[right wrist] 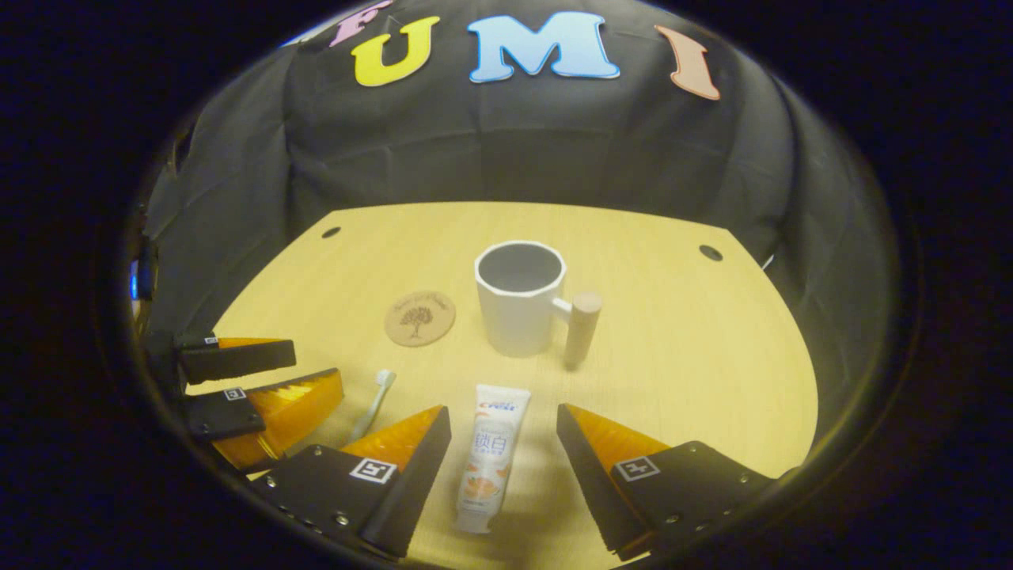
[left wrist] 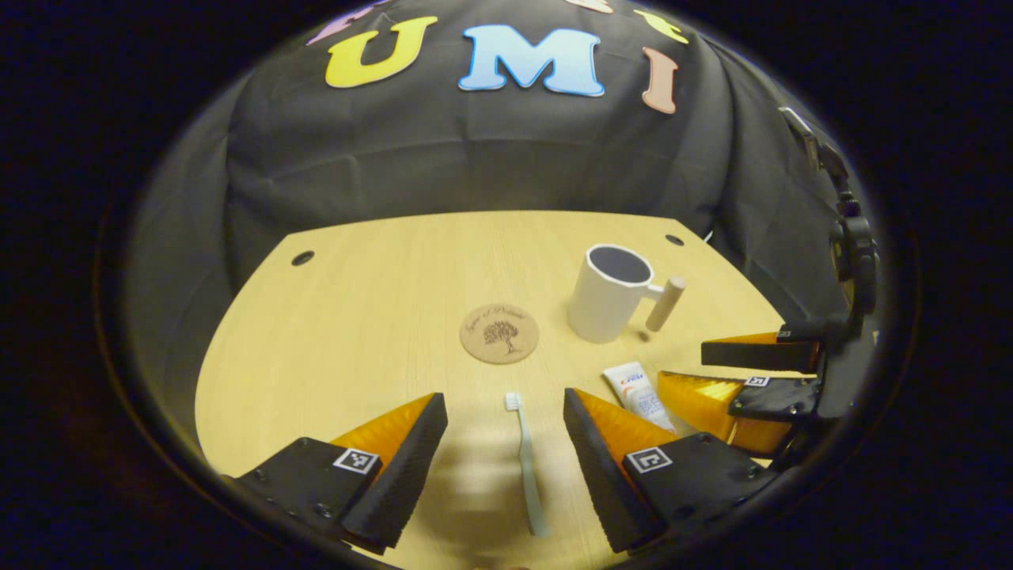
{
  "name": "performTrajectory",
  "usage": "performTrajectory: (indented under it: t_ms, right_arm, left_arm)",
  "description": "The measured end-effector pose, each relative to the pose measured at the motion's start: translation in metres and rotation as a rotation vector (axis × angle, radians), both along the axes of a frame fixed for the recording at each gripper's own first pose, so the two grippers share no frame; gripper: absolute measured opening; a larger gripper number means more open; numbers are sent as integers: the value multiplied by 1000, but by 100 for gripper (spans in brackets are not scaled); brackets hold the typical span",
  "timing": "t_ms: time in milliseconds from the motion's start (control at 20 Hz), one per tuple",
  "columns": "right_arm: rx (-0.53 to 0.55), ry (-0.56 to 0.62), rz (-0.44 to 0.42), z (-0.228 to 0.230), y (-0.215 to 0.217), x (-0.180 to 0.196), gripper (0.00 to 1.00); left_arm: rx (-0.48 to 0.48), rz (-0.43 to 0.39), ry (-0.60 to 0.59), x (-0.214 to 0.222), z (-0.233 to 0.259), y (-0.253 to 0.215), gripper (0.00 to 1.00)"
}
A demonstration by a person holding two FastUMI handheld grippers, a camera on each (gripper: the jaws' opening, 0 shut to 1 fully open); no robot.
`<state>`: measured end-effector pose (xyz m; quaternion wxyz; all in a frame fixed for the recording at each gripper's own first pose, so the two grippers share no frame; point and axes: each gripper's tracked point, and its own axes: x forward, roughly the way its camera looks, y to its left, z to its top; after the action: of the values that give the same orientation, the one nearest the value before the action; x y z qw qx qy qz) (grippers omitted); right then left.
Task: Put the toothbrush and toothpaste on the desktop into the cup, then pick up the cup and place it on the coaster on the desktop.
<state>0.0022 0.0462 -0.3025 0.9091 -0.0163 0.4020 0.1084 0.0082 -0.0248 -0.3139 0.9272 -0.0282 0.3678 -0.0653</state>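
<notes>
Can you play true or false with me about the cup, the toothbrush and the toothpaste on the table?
1. The cup is empty. True.
2. The toothbrush is inside the cup. False: it lies flat on the table, between the open jaws of the left gripper.
3. The toothpaste lies between the open jaws of the right gripper. True.
4. The cup stands on the coaster. False: it stands beside it.

Wooden desktop (right wrist: 681, 364) carried toothpaste (right wrist: 488, 455) between right jaws, toothbrush (left wrist: 526, 463) between left jaws, cup (right wrist: 520, 309) and coaster (right wrist: 419, 318) beyond.
</notes>
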Motion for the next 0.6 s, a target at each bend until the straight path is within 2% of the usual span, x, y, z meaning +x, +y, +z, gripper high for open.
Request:
performTrajectory:
  t_ms: [250,300,450,600]
  right_arm:
    - [-55,182,-1,-45,0,-21,85]
    - [-60,206,-2,-52,1,-22,87]
    - [-72,237,-1,-62,3,-22,87]
    - [-77,239,-12,-67,4,-17,87]
  left_arm:
    - [18,-3,135,-13,-47,-2,100]
    - [22,3,151,-14,-54,-2,98]
    - [44,12,182,-16,-70,1,100]
    - [74,25,190,-18,-76,6,98]
